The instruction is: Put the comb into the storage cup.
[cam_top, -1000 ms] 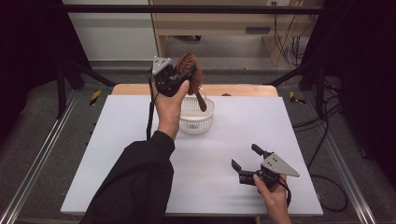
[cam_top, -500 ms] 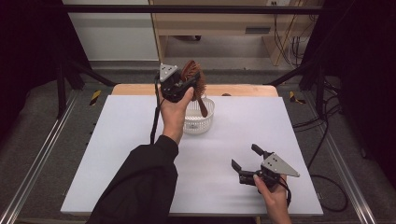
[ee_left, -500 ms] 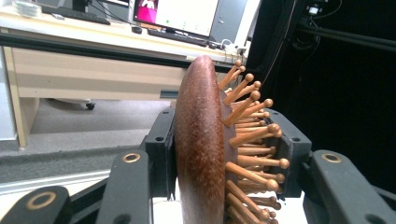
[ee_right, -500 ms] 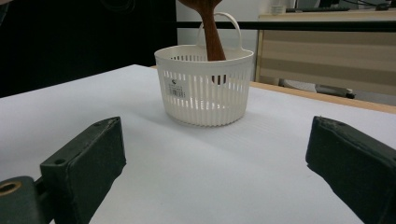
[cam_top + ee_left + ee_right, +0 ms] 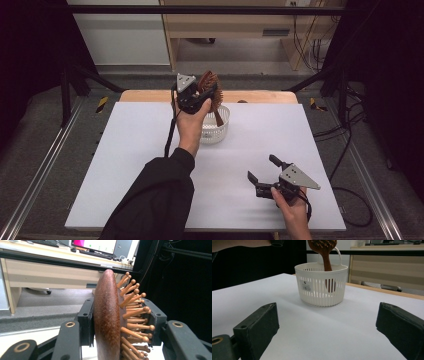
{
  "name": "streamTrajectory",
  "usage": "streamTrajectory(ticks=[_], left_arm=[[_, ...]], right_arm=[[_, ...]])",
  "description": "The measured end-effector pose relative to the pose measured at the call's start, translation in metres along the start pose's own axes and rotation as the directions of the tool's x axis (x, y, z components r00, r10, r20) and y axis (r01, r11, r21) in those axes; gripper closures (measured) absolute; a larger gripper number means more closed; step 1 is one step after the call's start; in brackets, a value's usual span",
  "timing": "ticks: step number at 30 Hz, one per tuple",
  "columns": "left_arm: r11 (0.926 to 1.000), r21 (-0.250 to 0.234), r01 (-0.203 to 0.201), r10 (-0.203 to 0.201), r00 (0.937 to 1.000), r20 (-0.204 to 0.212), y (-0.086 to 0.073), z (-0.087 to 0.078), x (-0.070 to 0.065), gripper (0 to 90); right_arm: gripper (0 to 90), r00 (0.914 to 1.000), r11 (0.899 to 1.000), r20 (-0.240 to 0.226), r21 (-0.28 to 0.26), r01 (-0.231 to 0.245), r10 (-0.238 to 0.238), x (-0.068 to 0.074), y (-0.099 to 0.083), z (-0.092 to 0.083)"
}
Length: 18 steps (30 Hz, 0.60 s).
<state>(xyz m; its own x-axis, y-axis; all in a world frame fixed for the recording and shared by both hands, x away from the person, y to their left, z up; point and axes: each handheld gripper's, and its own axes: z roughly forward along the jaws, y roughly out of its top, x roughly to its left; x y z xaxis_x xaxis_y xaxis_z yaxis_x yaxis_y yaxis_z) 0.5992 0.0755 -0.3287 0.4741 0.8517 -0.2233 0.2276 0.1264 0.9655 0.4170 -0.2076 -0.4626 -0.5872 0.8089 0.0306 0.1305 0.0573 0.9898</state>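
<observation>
our left gripper (image 5: 202, 95) is clamped on the head of the wooden hairbrush (image 5: 110, 322), its handle already inside the white basket (image 5: 218, 131), so we should lower it straight before releasing, while our right gripper (image 5: 262, 176) rests wide open and empty on the table (image 5: 125, 150).

White table (image 5: 125, 165), slotted basket (image 5: 216, 131)

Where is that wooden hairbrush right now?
The hairbrush is clamped in the left gripper at the table's far side, its handle dipping into the white basket.
</observation>
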Motion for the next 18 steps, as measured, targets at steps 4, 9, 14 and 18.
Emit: streamTrajectory(ticks=[4, 9, 14, 18], left_arm=[[0.9998, 0.008, -0.016, 0.016, 0.9999, -0.003, -0.0022, 0.0013, -0.0003, 51.0], [0.9998, 0.012, -0.016, 0.016, 0.9999, -0.004, -0.0051, 0.0031, -0.0004, 51.0], [0.9998, 0.017, -0.011, 0.011, 0.9999, -0.008, -0.0088, 0.005, -0.0011, 50.9], [0.9998, 0.018, -0.007, 0.007, 1.0, -0.006, -0.0106, 0.0063, -0.0018, 50.9]], right_arm=[[4.8, 1.0, 1.0, -0.002, 0.001, 0.0, 0.0, 0.0, -0.0001, 0.0002], [4.8, 1.0, 1.0, -0.002, 0.003, 0.001, -0.001, 0.0002, -0.0003, 0.0004], [4.7, 1.0, 1.0, -0.004, -0.001, -0.003, 0.003, 0.0005, -0.0002, 0.0001], [4.8, 1.0, 1.0, -0.004, -0.001, -0.001, 0.001, 0.0002, -0.0003, 0.0003]])
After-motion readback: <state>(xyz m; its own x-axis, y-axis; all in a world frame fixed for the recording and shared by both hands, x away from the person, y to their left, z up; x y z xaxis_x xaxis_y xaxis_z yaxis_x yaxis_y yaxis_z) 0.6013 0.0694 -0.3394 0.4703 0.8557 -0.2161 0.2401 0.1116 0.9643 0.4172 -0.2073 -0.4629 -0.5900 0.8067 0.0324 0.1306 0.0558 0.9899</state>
